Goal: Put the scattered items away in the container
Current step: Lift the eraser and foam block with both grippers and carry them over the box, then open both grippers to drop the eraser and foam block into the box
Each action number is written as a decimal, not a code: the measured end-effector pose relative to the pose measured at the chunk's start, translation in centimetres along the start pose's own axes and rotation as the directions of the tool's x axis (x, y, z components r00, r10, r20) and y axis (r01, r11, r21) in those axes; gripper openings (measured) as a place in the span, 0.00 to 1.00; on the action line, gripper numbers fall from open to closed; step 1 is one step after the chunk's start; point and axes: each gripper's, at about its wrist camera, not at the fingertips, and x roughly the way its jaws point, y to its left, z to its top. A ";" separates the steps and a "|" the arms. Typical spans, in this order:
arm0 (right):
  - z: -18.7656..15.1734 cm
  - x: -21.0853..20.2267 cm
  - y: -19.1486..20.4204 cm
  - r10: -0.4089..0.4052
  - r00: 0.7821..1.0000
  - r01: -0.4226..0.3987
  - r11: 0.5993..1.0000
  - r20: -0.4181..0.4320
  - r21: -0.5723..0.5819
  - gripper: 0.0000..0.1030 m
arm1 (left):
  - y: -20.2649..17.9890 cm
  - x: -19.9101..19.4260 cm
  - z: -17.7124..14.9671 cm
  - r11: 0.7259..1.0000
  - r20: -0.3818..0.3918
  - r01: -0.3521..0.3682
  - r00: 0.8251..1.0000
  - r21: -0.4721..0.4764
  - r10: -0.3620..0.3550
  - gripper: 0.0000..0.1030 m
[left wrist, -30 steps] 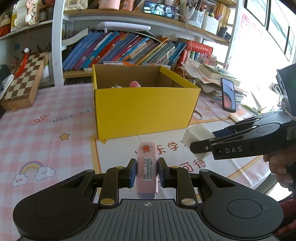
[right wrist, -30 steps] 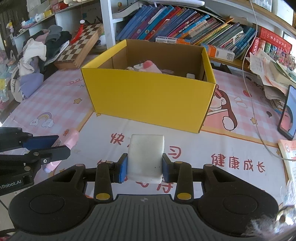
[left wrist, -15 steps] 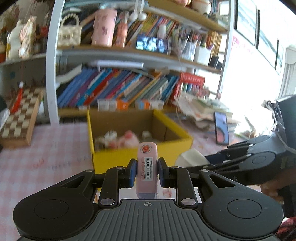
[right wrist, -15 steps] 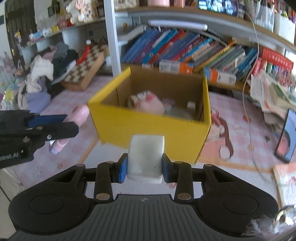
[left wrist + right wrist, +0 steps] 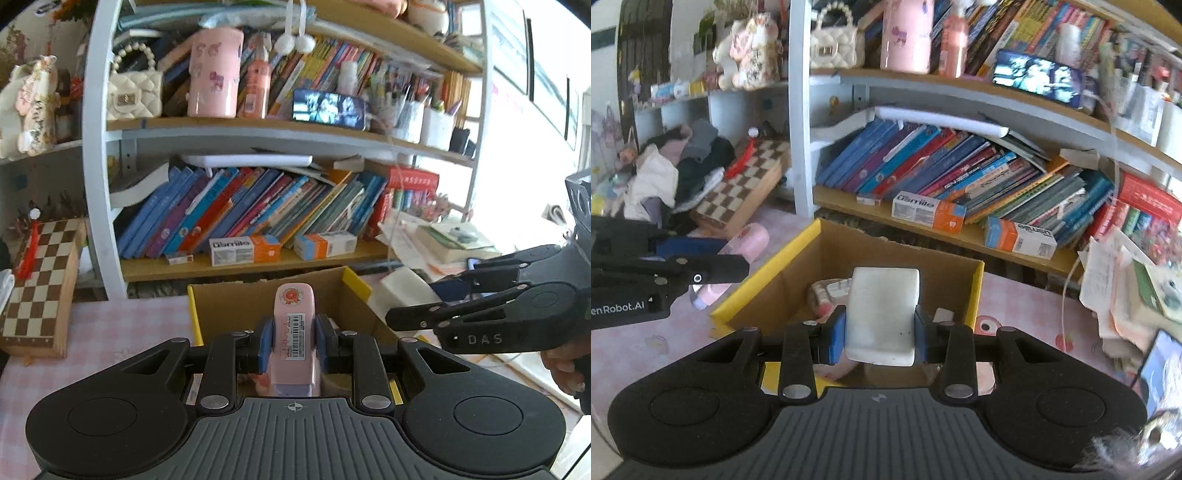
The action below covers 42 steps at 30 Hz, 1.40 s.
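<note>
Above yellow box (image 5: 356, 284), left gripper (image 5: 293, 345) pinching upright pink case (image 5: 294, 332), right gripper (image 5: 880, 330) pinching white block (image 5: 882, 314)

the yellow box (image 5: 356, 286) has slid from mid-frame to the lower centre, and the pink case (image 5: 293, 332) and white block (image 5: 882, 314) now overlap its opening.

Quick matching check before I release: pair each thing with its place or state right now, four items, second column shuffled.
Things:
1. pink stapler
2. white block
3. yellow box
4. chessboard

Places or states:
A. open, with items already inside
B. clamped in the left hand-held gripper
C. at the edge of the table, by the shelf post
D. clamped in the right hand-held gripper

Pairs: 1-B, 2-D, 3-A, 4-C
</note>
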 end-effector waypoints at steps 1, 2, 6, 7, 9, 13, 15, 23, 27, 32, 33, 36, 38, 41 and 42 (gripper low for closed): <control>0.2 1.0 -0.3 0.007 1.000 -0.007 1.000 -0.020 -0.006 0.33 | 0.1 0.9 0.2 1.000 -0.015 -0.004 1.000 0.006 0.005 0.22; 0.4 2.0 -0.6 0.017 0.999 -0.018 1.000 -0.044 -0.010 0.33 | 0.1 1.6 0.3 1.000 -0.033 -0.007 0.999 0.011 0.008 0.22; 0.5 6.2 -1.5 0.059 0.985 -0.064 0.998 -0.160 -0.027 0.33 | 0.5 4.7 0.4 0.999 -0.124 -0.025 0.992 0.049 0.030 0.22; 0.5 7.3 -1.7 0.069 0.979 -0.076 0.997 -0.191 -0.030 0.33 | 0.6 5.4 0.4 0.998 -0.148 -0.029 0.988 0.060 0.038 0.22; 0.3 9.1 -2.0 0.080 0.966 -0.093 0.995 -0.247 -0.042 0.33 | 0.8 6.9 0.4 0.996 -0.195 -0.039 0.979 0.080 0.054 0.22; -0.3 11.9 -2.2 0.092 0.936 -0.123 0.990 -0.339 -0.070 0.33 | 1.2 9.4 0.0 0.994 -0.287 -0.050 0.955 0.093 0.075 0.22; -0.7 12.8 -2.2 0.098 0.923 -0.140 0.986 -0.372 -0.087 0.33 | 1.5 10.4 -0.3 0.995 -0.328 -0.056 0.941 0.081 0.080 0.22; -1.1 13.5 -2.1 0.136 0.913 -0.194 0.974 -0.384 -0.115 0.37 | 1.9 12.2 -1.5 0.995 -0.405 -0.079 0.909 0.061 0.097 0.22; -0.8 12.8 -2.0 0.151 0.926 -0.203 0.972 -0.345 -0.120 0.51 | 1.8 12.2 -1.4 0.993 -0.407 -0.092 0.906 0.074 0.115 0.24; -0.2 11.5 -1.9 0.150 0.946 -0.194 0.972 -0.287 -0.131 0.53 | 1.5 11.2 -0.8 0.992 -0.363 -0.098 0.924 0.080 0.121 0.27; 0.0 11.1 -2.0 0.151 0.949 -0.193 0.973 -0.277 -0.128 0.53 | 1.4 10.8 -0.6 0.991 -0.345 -0.103 0.930 0.082 0.125 0.27; 0.4 9.9 -2.1 0.155 0.957 -0.188 0.975 -0.246 -0.117 0.53 | 1.3 9.1 0.5 0.991 -0.284 -0.112 0.950 0.070 0.128 0.30; 0.8 8.8 -2.1 0.158 0.963 -0.185 0.977 -0.216 -0.109 0.53 | 1.1 7.7 1.3 0.992 -0.242 -0.111 0.963 0.062 0.123 0.31; 1.4 6.8 -1.7 0.165 0.972 -0.183 0.978 -0.166 -0.098 0.53 | 0.6 5.5 2.1 0.992 -0.183 -0.113 0.975 0.061 0.123 0.34; 1.5 6.1 -1.6 0.167 0.974 -0.182 0.979 -0.150 -0.093 0.53 | 0.4 4.6 2.2 0.992 -0.164 -0.114 0.979 0.059 0.122 0.38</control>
